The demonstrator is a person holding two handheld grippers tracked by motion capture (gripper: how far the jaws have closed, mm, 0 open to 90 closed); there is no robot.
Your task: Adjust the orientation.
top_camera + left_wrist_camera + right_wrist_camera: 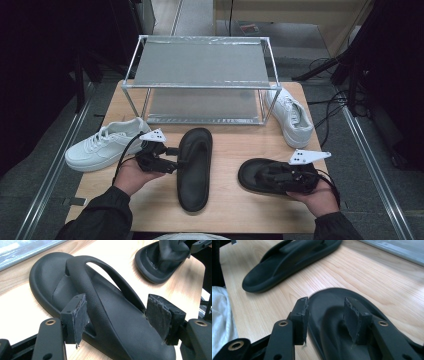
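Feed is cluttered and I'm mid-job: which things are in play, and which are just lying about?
In play:
- left sandal, between the left hand-held gripper's open jaws
- right sandal, at the right hand-held gripper

Lying about:
- left sneaker
- right sneaker
- shoe rack

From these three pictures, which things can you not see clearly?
- High view: the right gripper covers part of the right sandal, so its strap and any grip are unclear.
- Right gripper view: that sandal's near end is cut by the bottom edge.
- Left gripper view: the left sandal's heel is cut off below.
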